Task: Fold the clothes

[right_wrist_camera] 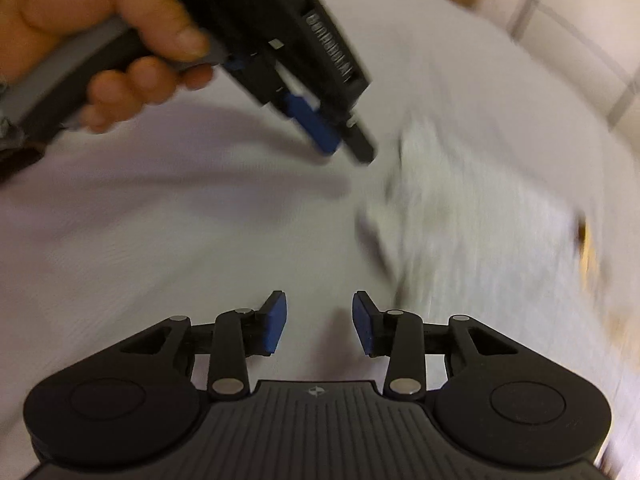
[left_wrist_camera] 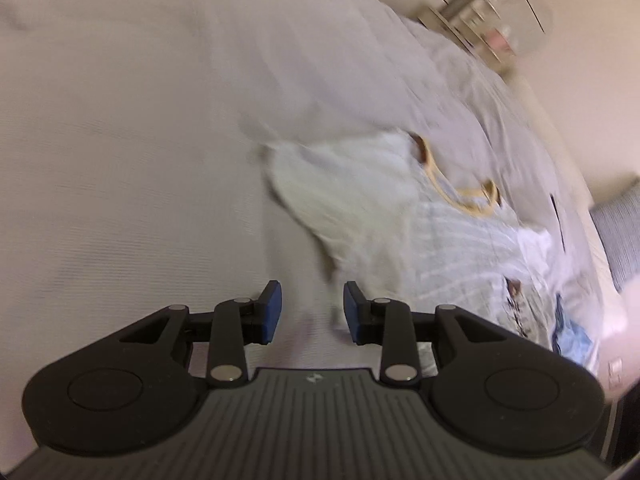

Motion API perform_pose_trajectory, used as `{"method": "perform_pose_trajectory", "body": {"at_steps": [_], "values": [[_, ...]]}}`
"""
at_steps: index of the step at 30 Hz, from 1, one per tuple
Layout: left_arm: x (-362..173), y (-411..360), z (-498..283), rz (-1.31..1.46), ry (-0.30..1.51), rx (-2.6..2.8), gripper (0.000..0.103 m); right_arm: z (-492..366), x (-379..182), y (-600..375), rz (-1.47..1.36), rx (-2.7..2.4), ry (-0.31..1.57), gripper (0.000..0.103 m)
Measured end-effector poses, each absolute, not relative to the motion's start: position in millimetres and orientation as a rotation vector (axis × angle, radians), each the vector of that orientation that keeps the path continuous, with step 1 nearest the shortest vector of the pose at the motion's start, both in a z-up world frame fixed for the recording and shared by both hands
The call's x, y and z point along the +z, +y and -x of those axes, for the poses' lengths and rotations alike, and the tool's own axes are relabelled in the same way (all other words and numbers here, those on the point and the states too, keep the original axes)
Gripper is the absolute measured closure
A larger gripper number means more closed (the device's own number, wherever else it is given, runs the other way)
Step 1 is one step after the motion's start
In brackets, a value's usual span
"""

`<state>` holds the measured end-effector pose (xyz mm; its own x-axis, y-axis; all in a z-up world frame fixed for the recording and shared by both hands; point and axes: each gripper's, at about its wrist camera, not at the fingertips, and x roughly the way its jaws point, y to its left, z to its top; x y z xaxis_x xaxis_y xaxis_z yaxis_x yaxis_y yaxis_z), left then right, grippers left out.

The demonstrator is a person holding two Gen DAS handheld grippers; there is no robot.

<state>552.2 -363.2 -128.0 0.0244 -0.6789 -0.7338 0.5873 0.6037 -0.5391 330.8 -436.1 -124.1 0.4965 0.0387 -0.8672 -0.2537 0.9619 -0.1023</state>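
Shirt is lying spread on the bed, not folded at all as far as I can tell, so basically everything's left. Going left to right: left gripper fingers apart, empty, just short of a sleeve; collar points toward the bed's far edge, long axis running diagonally; right gripper also spread, empty.

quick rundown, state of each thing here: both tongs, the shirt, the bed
left tongs: open, nothing between the pads, over the sheet beside the shirt
right tongs: open, empty, above the bed
hand: wrapped around the left tongs' handle
white shirt: spread on the bed, unfolded, rumpled, yellow-trimmed neckline facing up
bed sheet: laid out, lightly creased
blue cloth: crumpled at the bed's edge, blurred
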Motion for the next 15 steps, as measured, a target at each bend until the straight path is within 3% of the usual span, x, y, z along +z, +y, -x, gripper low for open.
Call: {"method": "perform_pose_trajectory", "body": {"at_steps": [6,15], "values": [[-134,-391,-523,-0.133,1.157,-0.954,0.075,-257,-99,-463,-0.007,0.007,1.088,0.055],[-105,-346,-453,-0.204,1.19,-0.939,0.074,-134,-51,-509,-0.229,-0.341,1.091,0.051]]}}
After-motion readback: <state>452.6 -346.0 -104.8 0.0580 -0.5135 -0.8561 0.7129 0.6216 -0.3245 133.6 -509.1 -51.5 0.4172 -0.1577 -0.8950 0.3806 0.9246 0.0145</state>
